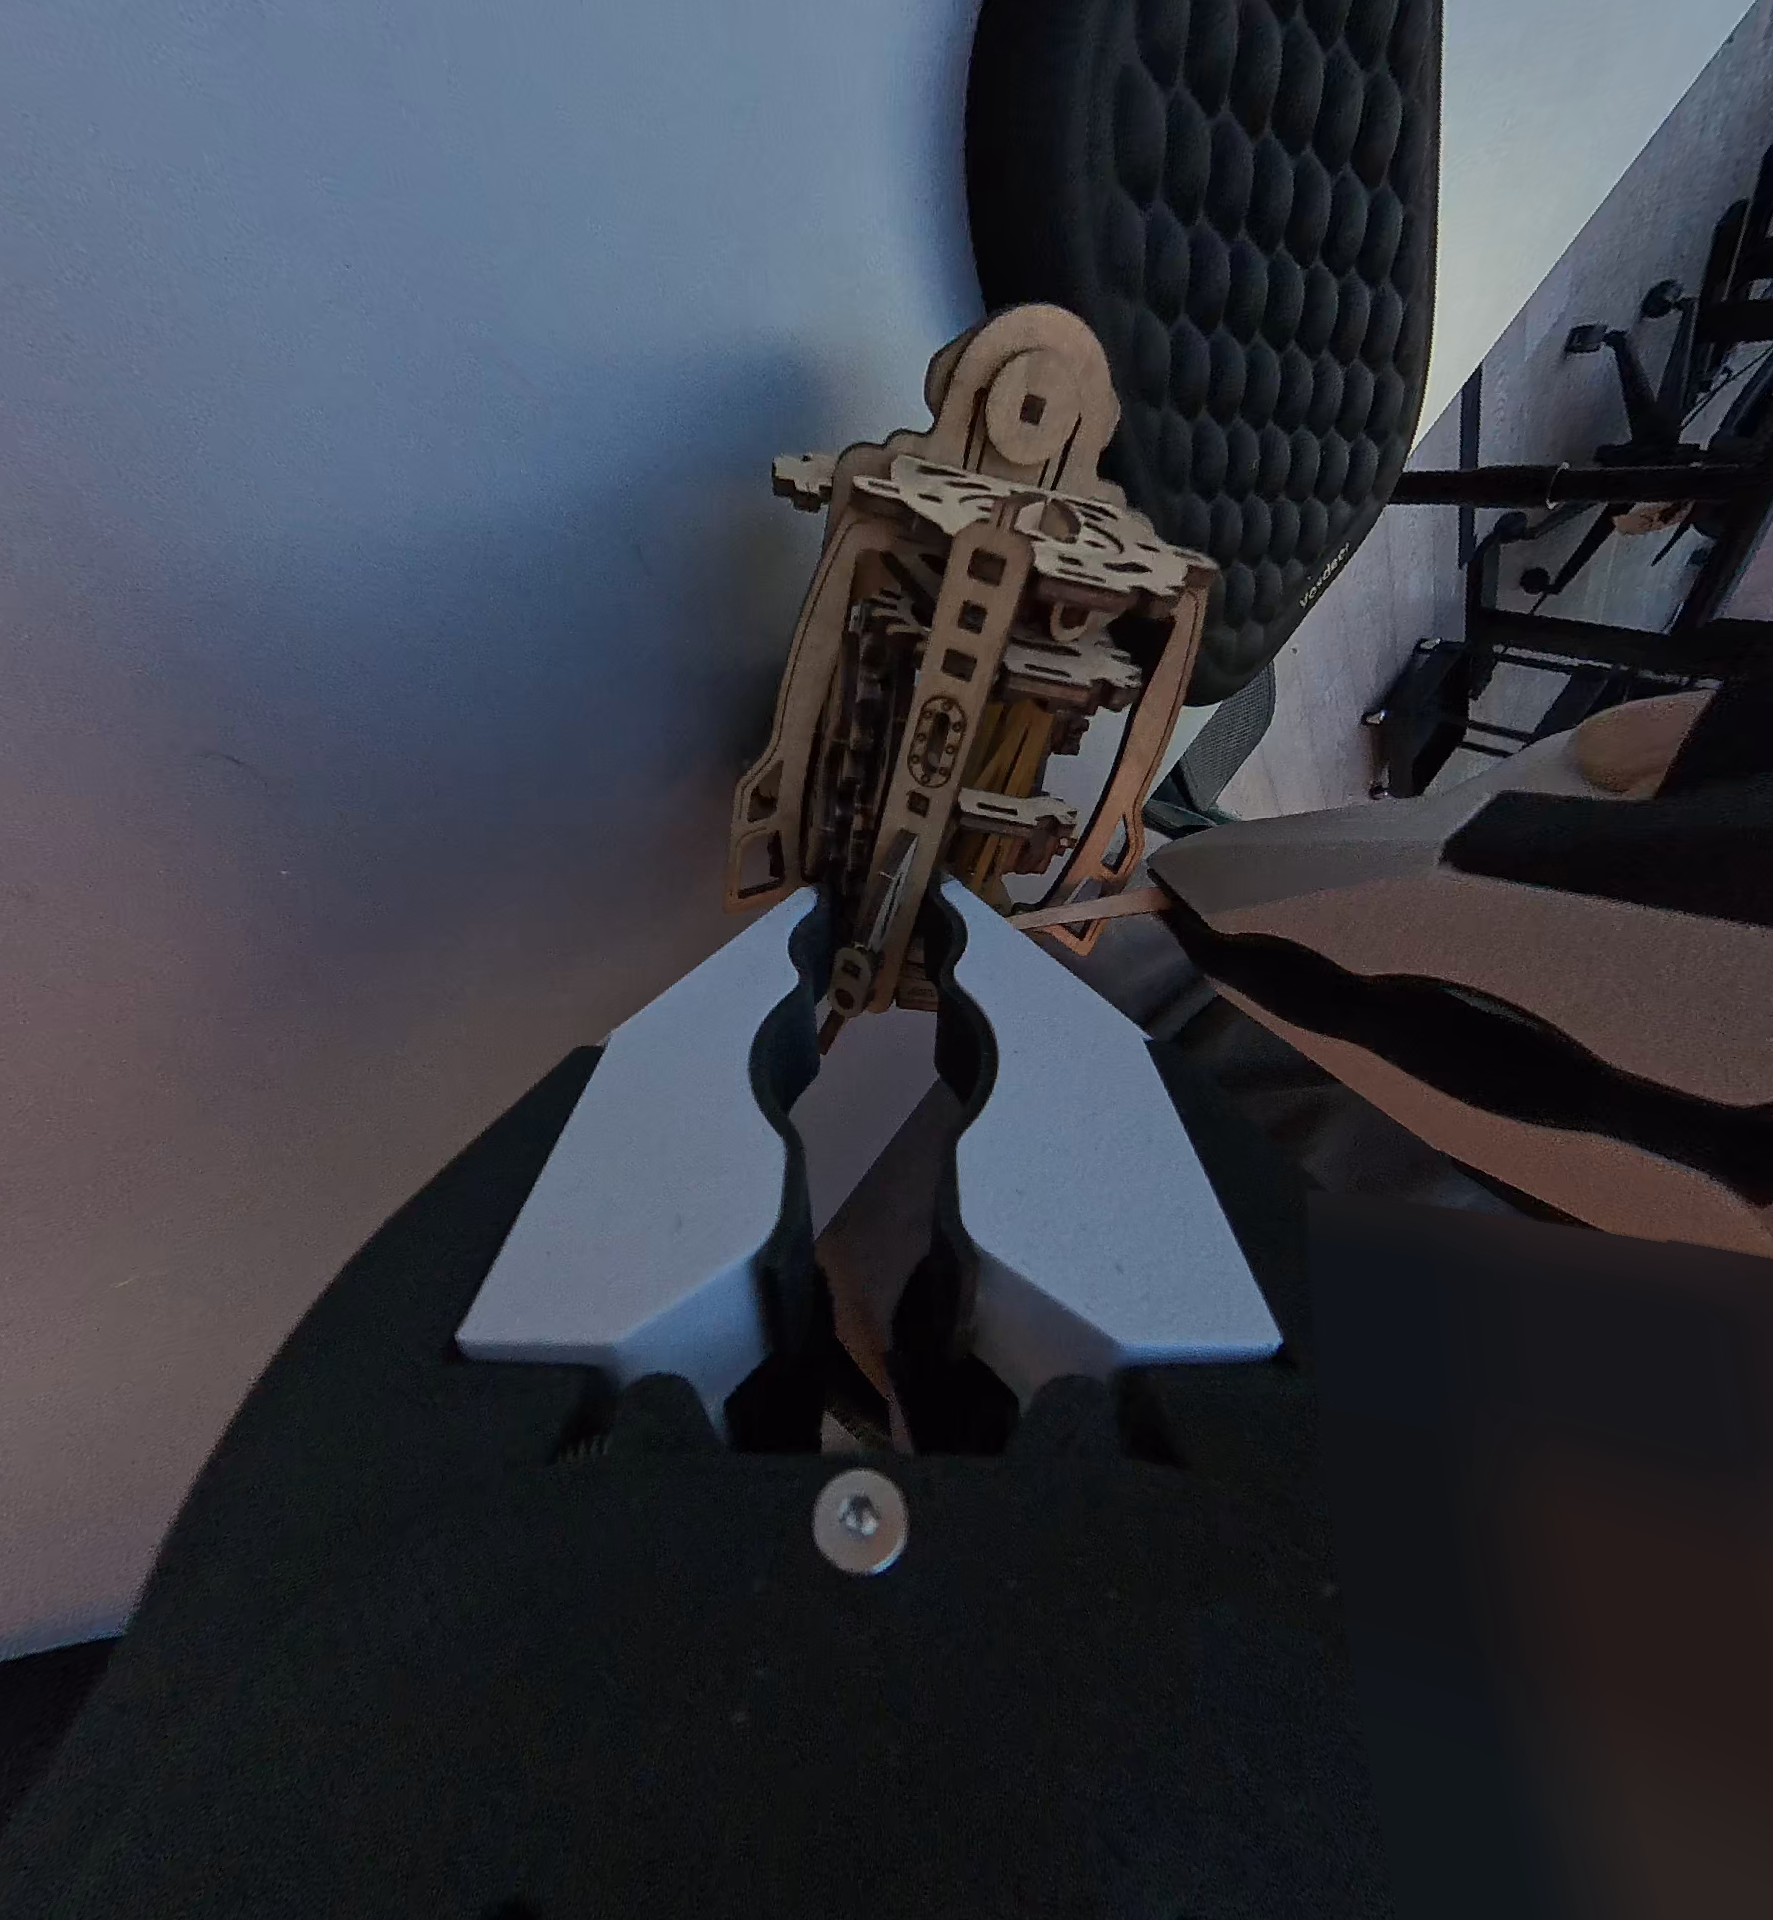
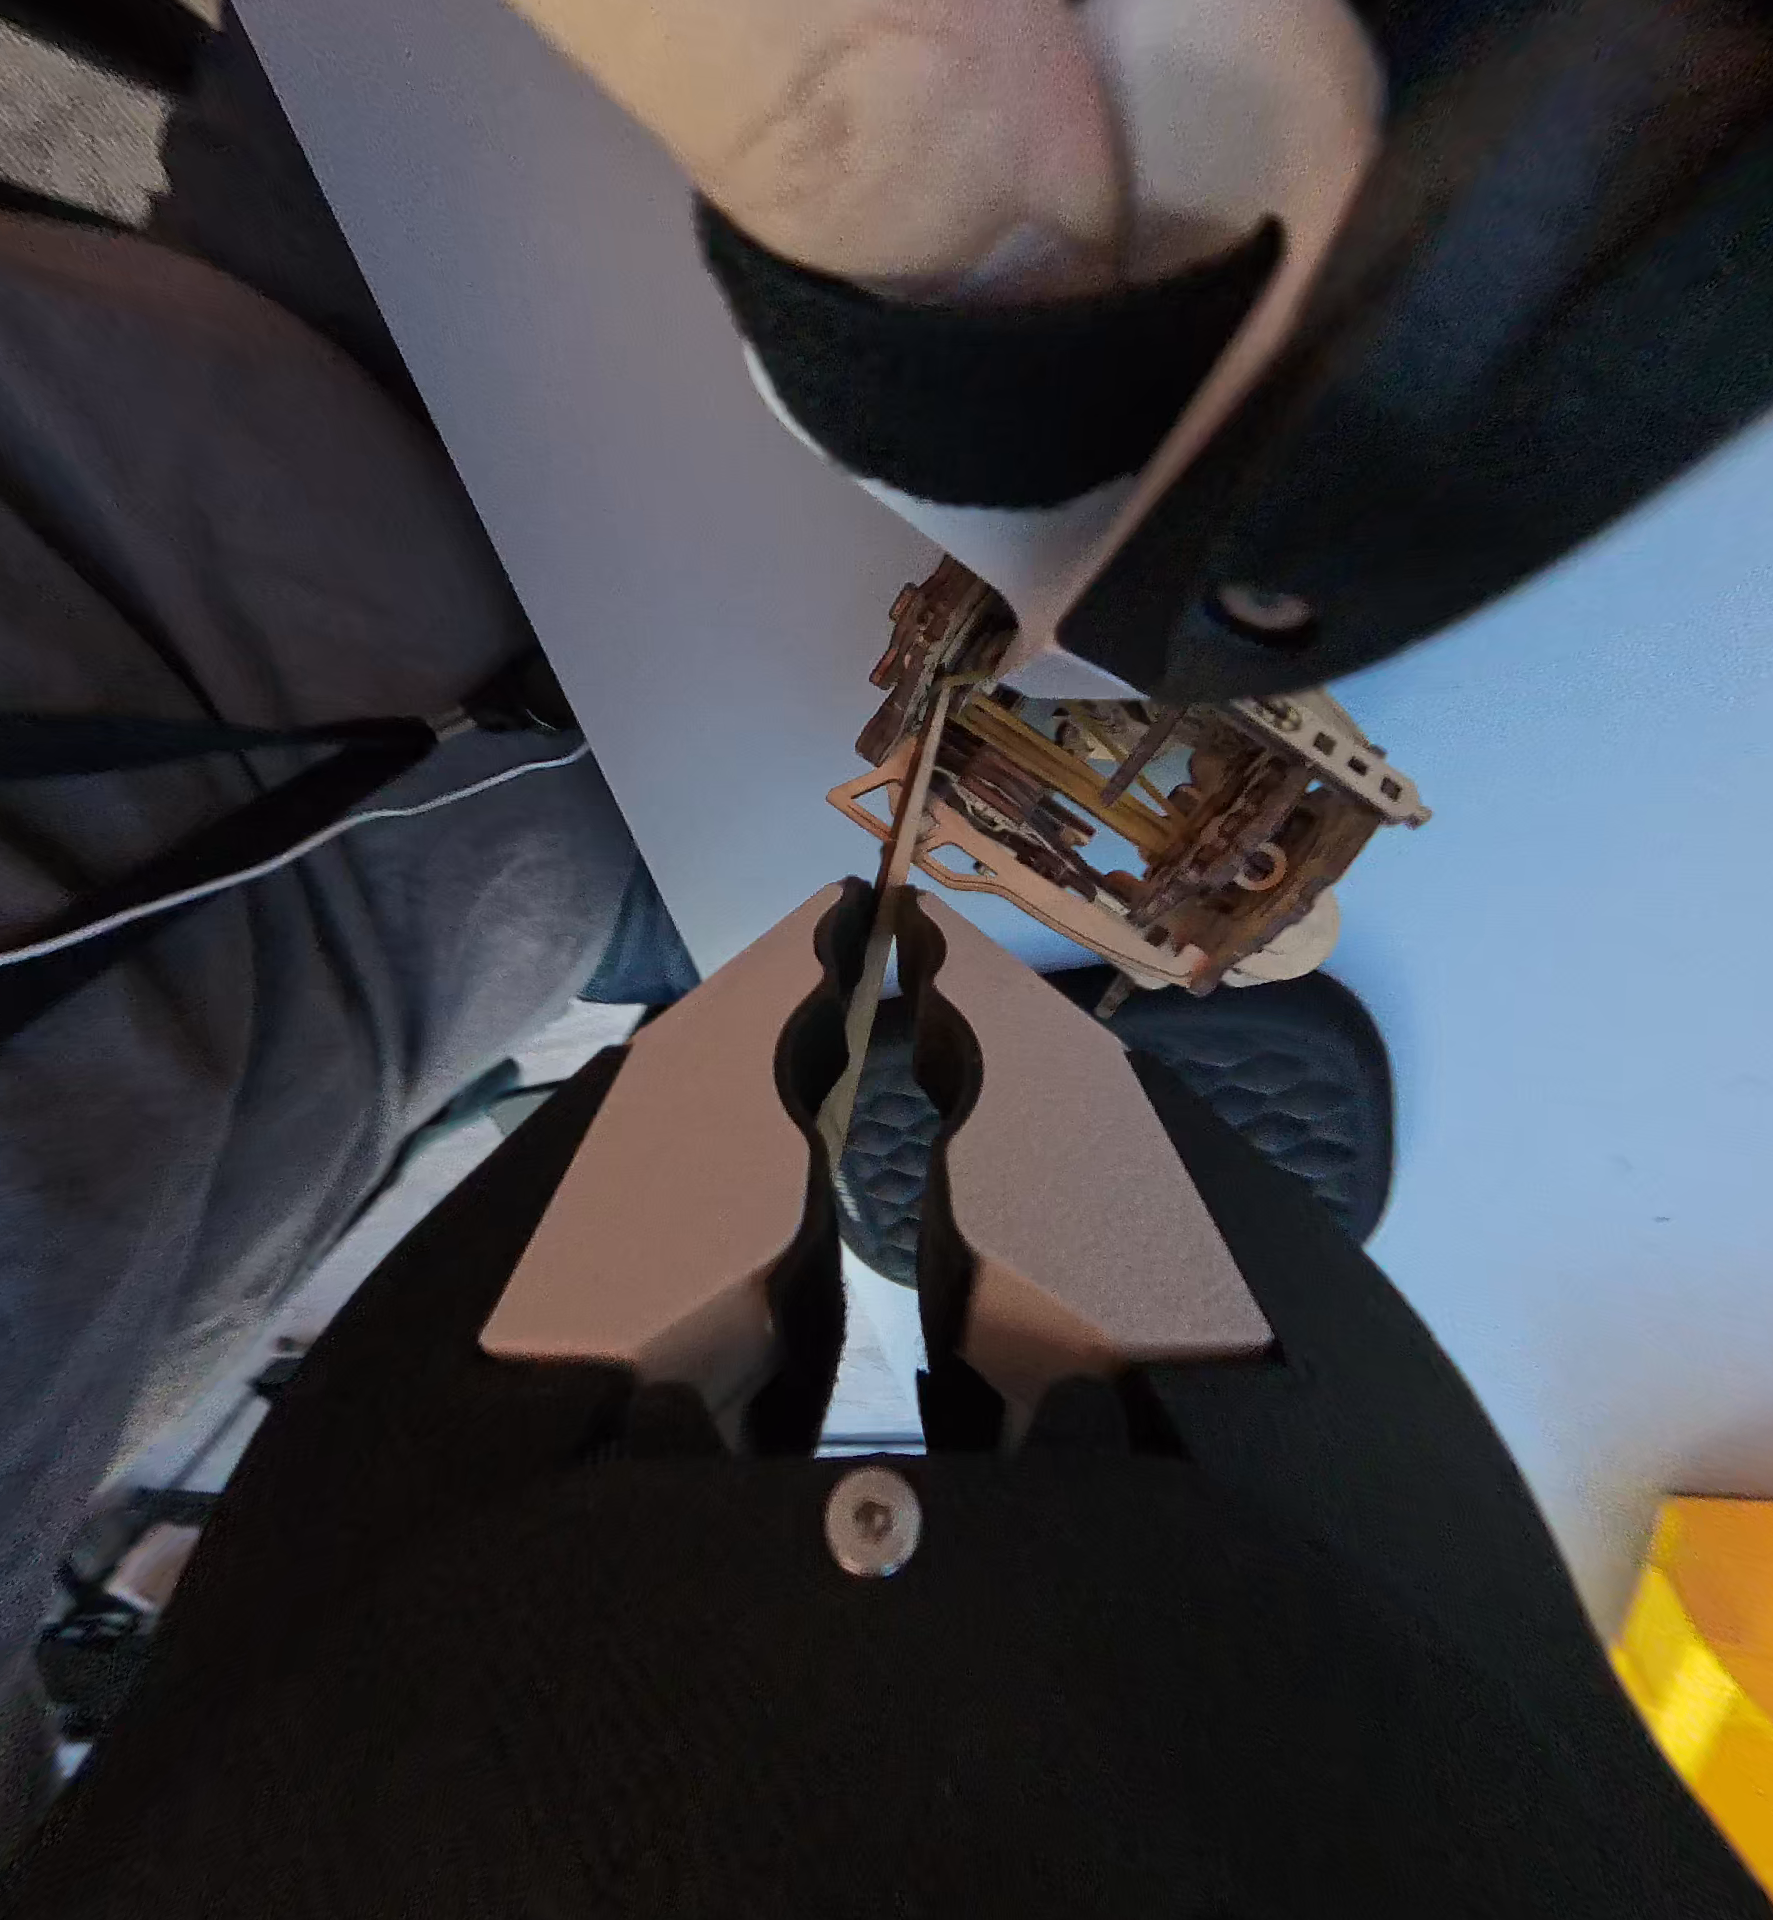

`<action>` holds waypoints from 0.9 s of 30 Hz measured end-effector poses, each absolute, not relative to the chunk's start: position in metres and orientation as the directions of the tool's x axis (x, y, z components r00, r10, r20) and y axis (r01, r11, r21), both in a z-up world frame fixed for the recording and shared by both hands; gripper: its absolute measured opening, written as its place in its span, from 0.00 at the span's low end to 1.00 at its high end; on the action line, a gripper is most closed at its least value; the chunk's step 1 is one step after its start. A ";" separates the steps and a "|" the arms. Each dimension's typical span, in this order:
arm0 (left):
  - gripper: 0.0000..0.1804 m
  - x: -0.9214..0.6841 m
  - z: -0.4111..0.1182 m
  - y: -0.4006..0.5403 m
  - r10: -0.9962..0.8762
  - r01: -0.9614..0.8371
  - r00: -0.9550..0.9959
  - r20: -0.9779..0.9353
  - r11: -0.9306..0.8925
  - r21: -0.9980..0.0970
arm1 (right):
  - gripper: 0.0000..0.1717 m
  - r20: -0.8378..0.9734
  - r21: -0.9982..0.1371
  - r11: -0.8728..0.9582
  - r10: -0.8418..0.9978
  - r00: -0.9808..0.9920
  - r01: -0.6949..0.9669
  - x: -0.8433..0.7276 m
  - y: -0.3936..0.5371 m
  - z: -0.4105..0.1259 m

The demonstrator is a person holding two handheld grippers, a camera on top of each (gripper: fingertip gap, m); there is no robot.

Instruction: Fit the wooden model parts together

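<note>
1. Wooden model (image 1: 965, 665) held in the air above the pale desk (image 1: 290, 520), long axis running away from the left claw (image 1: 877, 914), round disc end farthest out, tilted slightly right in the left wrist view.
2. Near end pinched between the dark pads of the left claw, jaws narrowed onto it.
3. Thin wooden strip (image 2: 887, 894) gripped edge-on by the right claw (image 2: 877, 914), jaws nearly together, pads pressing on both faces.
4. Strip pointing forward, far tip reaching the model's end near the left claw.
5. Seen from the right wrist, model (image 2: 1152, 831) lying crosswise, yellow bands inside.
6. Black honeycomb cushion (image 1: 1225, 312) behind; yellow-orange object (image 2: 1755, 1683) at lower right.
</note>
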State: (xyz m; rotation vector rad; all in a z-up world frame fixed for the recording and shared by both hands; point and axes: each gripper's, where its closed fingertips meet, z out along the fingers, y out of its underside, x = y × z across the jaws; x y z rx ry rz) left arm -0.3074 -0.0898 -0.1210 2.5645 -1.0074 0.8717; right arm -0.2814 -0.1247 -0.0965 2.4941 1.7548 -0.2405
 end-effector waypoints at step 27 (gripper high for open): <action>0.08 -0.321 -0.121 -0.078 -0.540 -0.666 0.581 0.609 -0.746 -0.026 | 0.01 -0.278 -0.403 -0.591 0.806 0.522 0.699 -0.217 -0.100 -0.114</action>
